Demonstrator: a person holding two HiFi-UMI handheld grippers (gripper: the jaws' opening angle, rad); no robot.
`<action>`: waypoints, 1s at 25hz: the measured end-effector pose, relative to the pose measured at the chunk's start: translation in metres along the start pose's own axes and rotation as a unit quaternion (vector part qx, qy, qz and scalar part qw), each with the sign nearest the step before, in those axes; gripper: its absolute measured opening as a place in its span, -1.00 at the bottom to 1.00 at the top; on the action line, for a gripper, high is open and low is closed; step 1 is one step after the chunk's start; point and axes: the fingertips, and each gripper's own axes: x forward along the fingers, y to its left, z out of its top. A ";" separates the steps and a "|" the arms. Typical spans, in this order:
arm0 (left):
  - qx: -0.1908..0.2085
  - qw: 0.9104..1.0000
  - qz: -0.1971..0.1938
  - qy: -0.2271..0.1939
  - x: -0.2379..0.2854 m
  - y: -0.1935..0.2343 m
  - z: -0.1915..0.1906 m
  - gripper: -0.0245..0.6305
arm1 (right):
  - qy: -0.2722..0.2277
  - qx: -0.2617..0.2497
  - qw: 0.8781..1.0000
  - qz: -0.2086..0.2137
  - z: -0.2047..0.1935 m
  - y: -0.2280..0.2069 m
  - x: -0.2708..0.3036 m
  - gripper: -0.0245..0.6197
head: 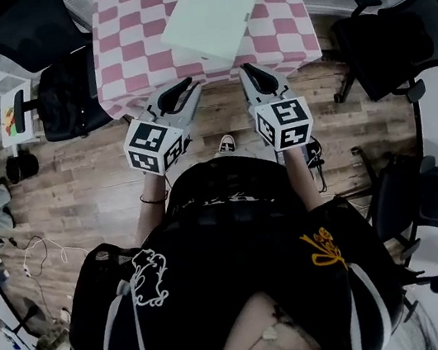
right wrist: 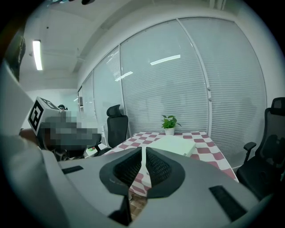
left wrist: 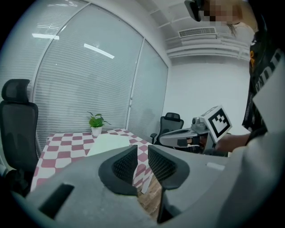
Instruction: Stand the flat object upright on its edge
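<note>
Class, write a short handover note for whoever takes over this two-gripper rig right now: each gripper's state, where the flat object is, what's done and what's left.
Left gripper: jaws shut, empty, held just short of the table's near edge.
Right gripper: jaws shut, empty, level with the left one.
White flat box: lying flat on the checkered table, just ahead of both grippers; neither touches it.
Done: nothing on the box yet.
Left: reach in, open the jaws, tip the box up and stand it on its edge.
</note>
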 end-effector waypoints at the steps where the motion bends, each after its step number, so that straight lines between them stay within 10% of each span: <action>1: 0.000 1.000 0.003 0.002 0.006 0.001 0.000 -0.67 | 0.000 0.002 1.000 0.001 0.000 -0.006 0.003 -0.82; 25: -0.003 0.999 0.027 0.045 0.053 0.040 0.000 -0.67 | 0.027 0.065 0.997 -0.011 -0.026 -0.064 0.033 -0.82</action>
